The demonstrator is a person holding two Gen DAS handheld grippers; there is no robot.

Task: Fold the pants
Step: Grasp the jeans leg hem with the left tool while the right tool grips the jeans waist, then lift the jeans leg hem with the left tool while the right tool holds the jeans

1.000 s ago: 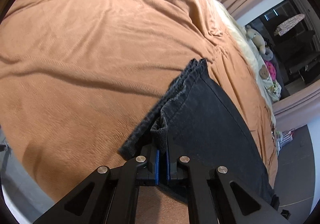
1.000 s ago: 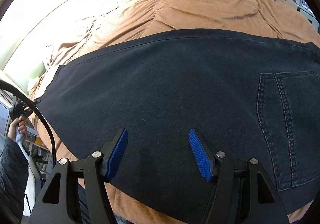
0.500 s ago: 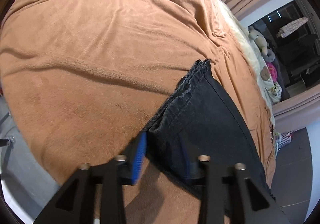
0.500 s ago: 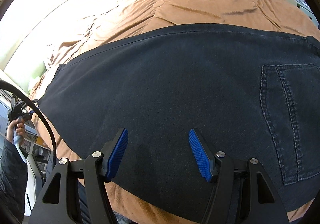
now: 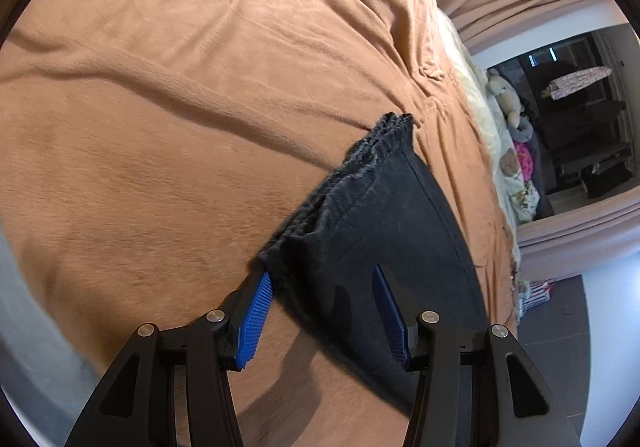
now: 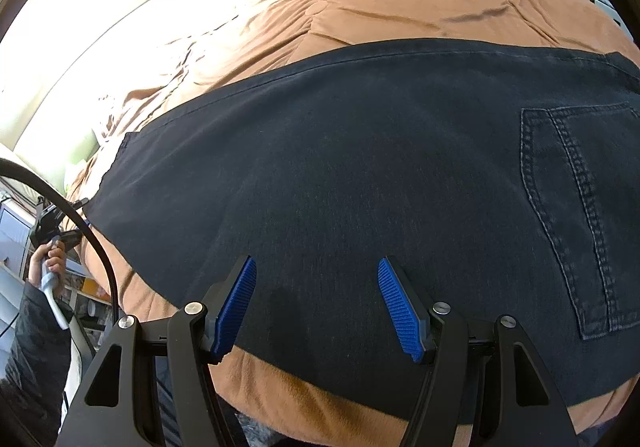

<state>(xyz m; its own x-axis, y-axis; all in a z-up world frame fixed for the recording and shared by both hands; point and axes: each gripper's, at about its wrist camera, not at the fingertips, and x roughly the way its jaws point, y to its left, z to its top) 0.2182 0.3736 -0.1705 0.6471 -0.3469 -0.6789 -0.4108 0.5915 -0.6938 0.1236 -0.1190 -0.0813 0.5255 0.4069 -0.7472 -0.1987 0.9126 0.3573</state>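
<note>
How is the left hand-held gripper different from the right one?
The left hand-held gripper sits at the frayed hem of the black pants; the right hand-held gripper hovers over their flat middle, near the back pocket. Both have blue pads, stand open and grip nothing.

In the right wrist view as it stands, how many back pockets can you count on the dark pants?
1. The stitched pocket sits at the right side of the pants, which lie on the brown blanket. A second may be hidden past the frame edge or underneath.
</note>
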